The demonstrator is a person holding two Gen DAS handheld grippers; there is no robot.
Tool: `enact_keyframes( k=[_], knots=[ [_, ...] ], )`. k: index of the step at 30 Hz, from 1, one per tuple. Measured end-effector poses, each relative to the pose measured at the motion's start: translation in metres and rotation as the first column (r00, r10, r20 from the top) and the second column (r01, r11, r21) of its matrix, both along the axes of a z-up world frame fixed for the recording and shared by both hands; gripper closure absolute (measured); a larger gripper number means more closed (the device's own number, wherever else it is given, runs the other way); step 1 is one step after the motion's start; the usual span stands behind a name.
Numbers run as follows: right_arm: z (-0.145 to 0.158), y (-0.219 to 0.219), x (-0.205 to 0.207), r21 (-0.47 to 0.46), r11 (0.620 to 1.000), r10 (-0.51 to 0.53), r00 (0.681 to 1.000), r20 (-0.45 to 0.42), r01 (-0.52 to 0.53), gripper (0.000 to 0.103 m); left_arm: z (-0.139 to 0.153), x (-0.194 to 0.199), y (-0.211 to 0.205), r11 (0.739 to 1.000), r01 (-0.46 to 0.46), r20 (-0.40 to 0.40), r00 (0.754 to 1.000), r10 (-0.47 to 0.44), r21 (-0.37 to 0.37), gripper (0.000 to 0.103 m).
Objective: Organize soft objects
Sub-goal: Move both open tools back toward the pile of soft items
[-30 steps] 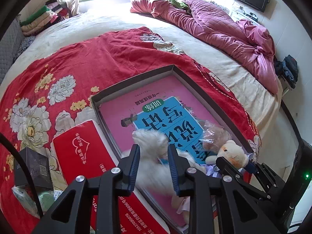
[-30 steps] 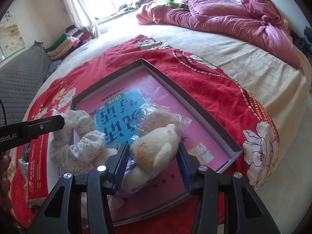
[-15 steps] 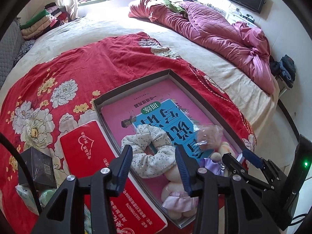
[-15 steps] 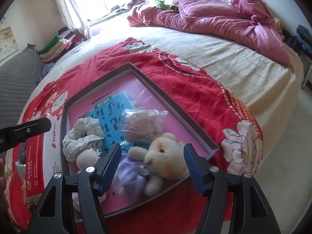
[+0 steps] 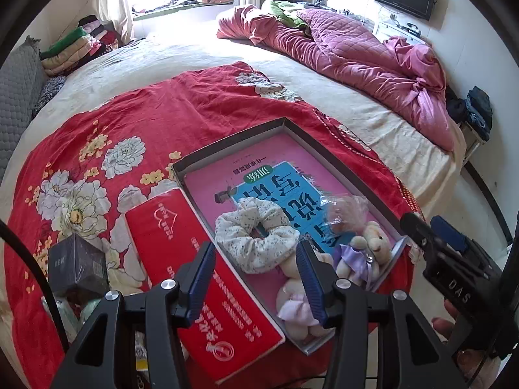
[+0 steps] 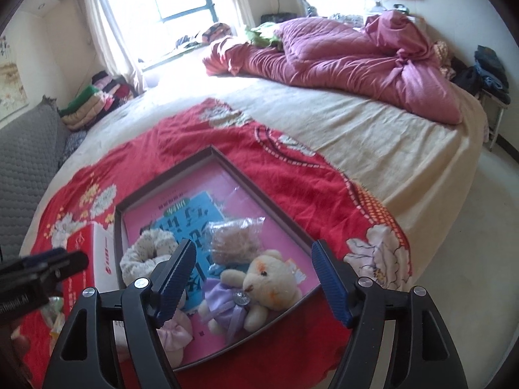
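Observation:
A shallow grey-rimmed box (image 5: 327,149) (image 6: 266,194) lies on the red floral blanket with a pink and blue book in its bottom. In it lie a floral scrunchie (image 5: 256,236) (image 6: 146,253), a cream bear in a purple dress (image 5: 363,253) (image 6: 256,291), a second plush in pale pink (image 5: 295,311) (image 6: 173,334) and a plush in a clear bag (image 5: 343,210) (image 6: 235,240). My left gripper (image 5: 256,275) is open and empty above the scrunchie. My right gripper (image 6: 253,275) is open and empty above the bear.
A red tissue pack (image 5: 201,275) (image 6: 94,256) lies left of the box. A dark small box (image 5: 78,265) sits further left. A crumpled pink quilt (image 5: 356,58) (image 6: 350,61) lies at the far side of the bed. The bed edge and floor (image 6: 470,259) are to the right.
Both grippers have opened and let go: the left released the scrunchie, the right released the bear, both into the box. Both grippers have pulled back and up from the box.

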State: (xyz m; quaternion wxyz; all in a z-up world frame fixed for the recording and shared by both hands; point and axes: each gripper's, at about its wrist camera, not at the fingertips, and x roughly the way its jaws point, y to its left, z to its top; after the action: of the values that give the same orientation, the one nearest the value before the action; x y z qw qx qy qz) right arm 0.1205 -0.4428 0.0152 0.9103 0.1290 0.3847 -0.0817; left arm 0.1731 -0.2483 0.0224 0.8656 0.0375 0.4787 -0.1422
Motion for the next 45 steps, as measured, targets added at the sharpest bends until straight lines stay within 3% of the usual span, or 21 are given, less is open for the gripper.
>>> enact_keyframes(
  k=[23,35,45],
  knots=[
    [0.075,0.067,-0.032,-0.074,0.991,0.126,0.979,0.161,-0.115,0.027,0.038,-0.054,0.048,0.998,-0.054,0.101,0.994,0.052,0.016,0.047],
    [0.103,0.145,-0.039,-0.103,0.958,0.283,0.939,0.194,-0.267,0.026,0.06,-0.075,0.153,0.977,-0.213,0.121,0.97,0.209,0.016,0.047],
    [0.108,0.208,-0.042,-0.103,0.911,0.411,0.895,0.176,-0.398,0.026,0.042,-0.1,0.253,0.932,-0.364,0.071,0.929,0.362,0.008,0.047]
  ],
)
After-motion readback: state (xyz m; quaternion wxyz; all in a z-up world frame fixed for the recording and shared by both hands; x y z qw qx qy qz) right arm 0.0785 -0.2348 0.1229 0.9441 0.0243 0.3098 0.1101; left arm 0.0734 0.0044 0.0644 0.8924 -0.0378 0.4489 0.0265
